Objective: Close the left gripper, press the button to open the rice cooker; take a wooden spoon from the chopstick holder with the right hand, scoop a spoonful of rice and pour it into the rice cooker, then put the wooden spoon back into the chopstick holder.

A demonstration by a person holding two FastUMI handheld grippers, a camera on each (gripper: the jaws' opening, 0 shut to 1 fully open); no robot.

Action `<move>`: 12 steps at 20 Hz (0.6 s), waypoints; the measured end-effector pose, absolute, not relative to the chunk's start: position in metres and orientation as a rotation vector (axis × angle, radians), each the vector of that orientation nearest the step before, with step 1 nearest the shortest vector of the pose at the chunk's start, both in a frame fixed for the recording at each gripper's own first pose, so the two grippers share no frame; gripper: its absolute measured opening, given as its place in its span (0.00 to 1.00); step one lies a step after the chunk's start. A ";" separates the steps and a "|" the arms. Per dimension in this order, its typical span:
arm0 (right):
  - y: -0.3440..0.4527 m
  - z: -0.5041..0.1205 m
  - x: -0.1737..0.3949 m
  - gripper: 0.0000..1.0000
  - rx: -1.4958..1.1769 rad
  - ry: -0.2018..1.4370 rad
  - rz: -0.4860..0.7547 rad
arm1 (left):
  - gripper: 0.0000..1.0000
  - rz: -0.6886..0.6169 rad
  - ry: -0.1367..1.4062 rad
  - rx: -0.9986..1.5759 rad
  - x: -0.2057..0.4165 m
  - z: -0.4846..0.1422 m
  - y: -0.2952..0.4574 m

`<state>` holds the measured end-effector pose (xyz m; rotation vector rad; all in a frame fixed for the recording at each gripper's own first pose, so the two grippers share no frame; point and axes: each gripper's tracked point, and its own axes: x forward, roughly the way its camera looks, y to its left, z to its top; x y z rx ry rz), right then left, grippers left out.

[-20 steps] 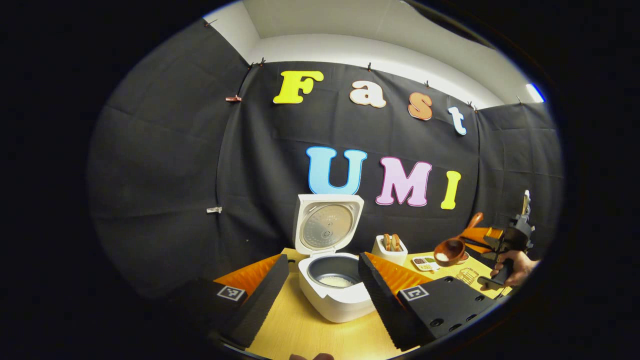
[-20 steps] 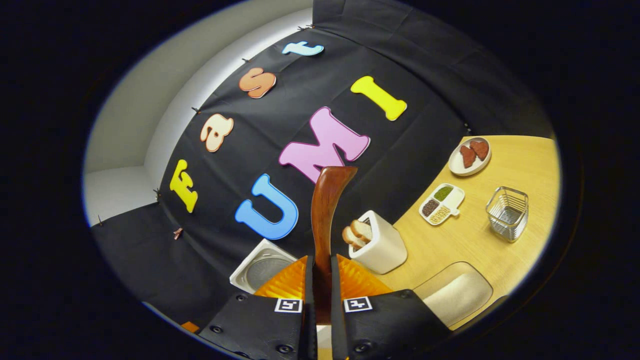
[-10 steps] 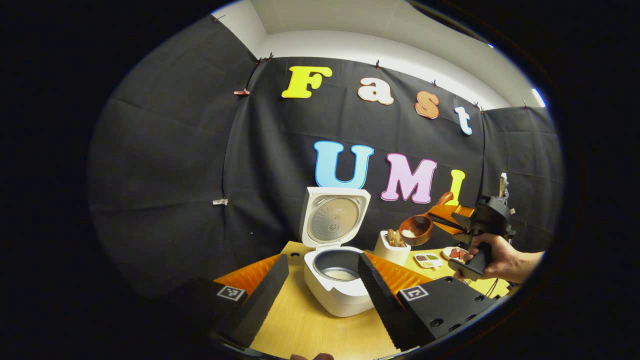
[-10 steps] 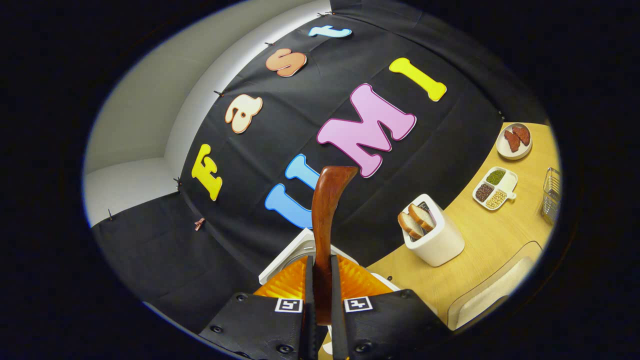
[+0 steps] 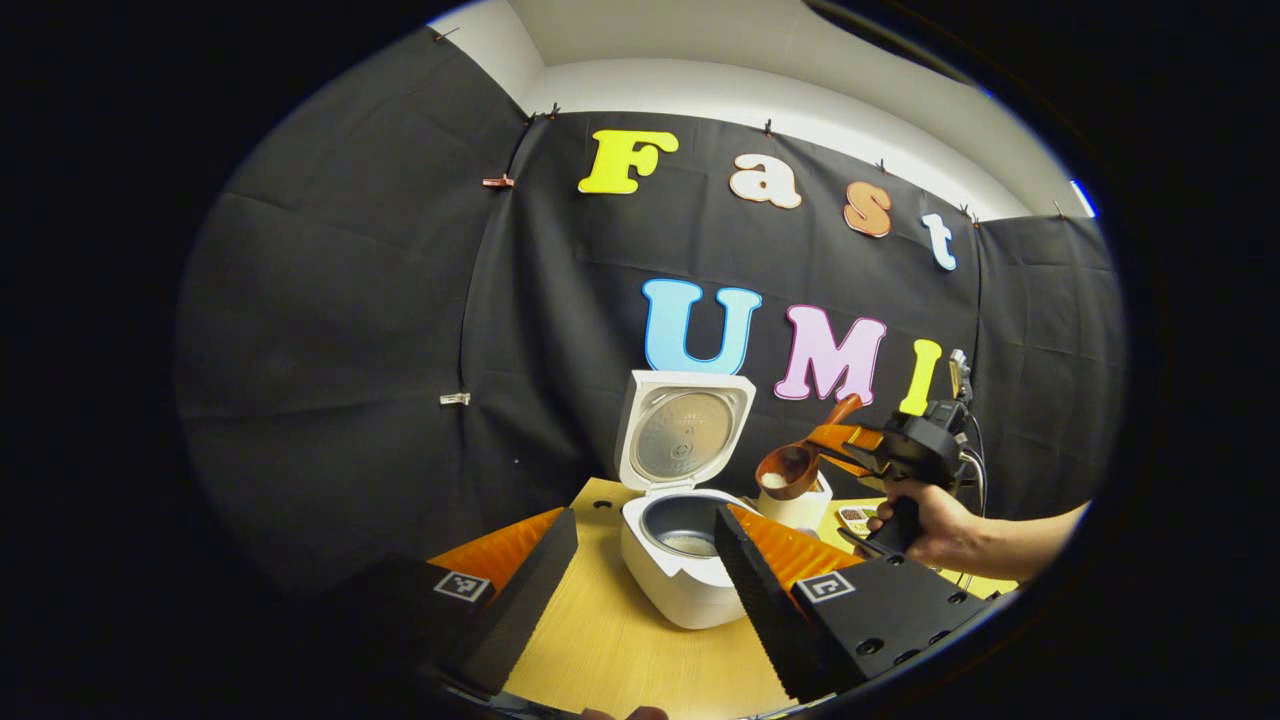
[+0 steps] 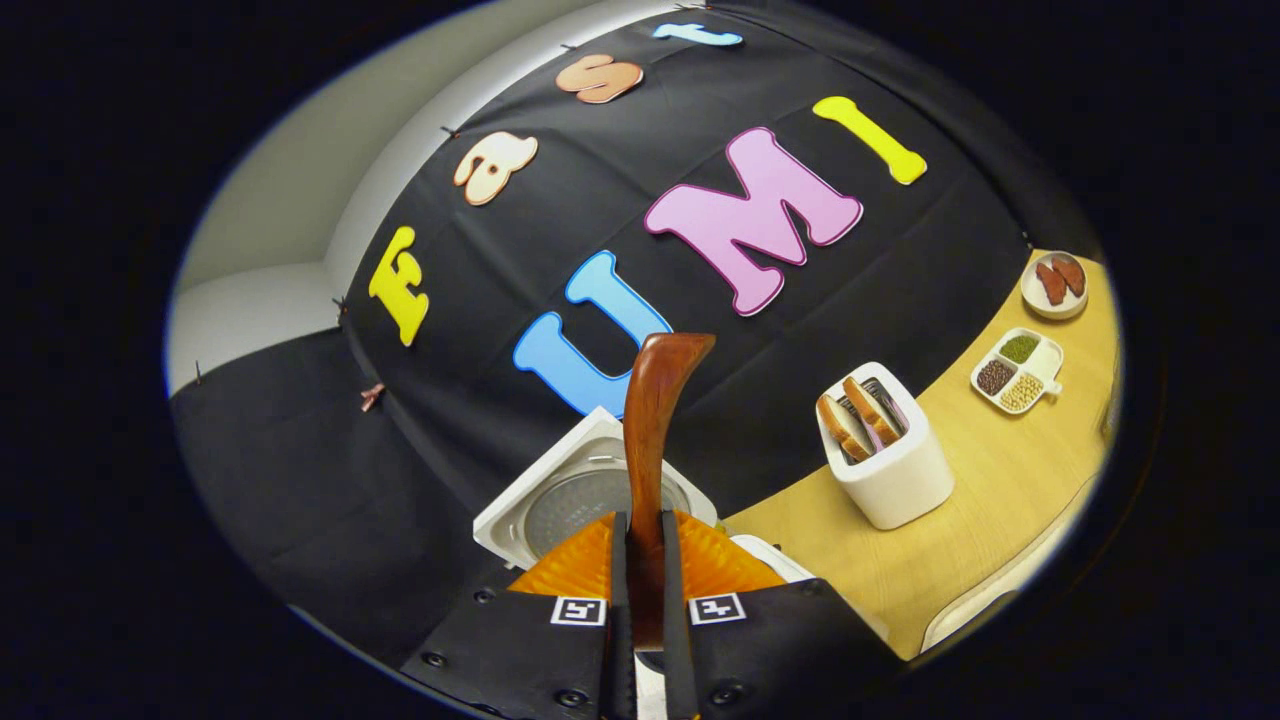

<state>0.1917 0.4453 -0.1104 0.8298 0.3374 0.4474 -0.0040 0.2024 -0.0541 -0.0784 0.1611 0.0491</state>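
Left gripper point(image 5: 640, 560): jaws spread wide, fingers at 7 and 5 o'clock. Right gripper point(image 6: 640, 600): fingers clamped together, pressing both sides of the spoon point(image 6: 650, 430) handle. Hand point(image 5: 925, 525) grips its handle at 3 o'clock in left gripper view.

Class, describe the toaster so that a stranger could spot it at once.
Start at the open white rice cooker on the wooden table. Beside it stands the toaster, a small white box. Two bread slices poke from its top, unlike anything nearby.

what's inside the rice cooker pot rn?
The rice cooker stands open; a little pale rice lies on the dark pot's bottom. The near wall and the left tool's finger hide the rest.
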 end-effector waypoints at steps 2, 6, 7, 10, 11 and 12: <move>0.457 -0.117 0.198 0.15 0.767 0.330 0.462 | 0.95 0.056 0.170 -0.076 -0.006 -0.057 0.205; 0.486 -0.126 0.210 0.16 0.621 0.314 0.496 | 0.95 0.077 0.185 -0.088 -0.010 -0.062 0.214; 0.493 -0.128 0.213 0.15 0.583 0.306 0.511 | 0.95 0.082 0.189 -0.090 -0.010 -0.063 0.215; 0.515 -0.130 0.216 0.15 0.444 0.284 0.554 | 0.95 0.093 0.197 -0.098 -0.013 -0.067 0.221; 0.521 -0.130 0.218 0.16 0.386 0.270 0.570 | 0.95 0.095 0.197 -0.103 -0.014 -0.068 0.223; 0.528 -0.128 0.217 0.15 0.321 0.253 0.590 | 0.96 0.099 0.197 -0.106 -0.015 -0.069 0.225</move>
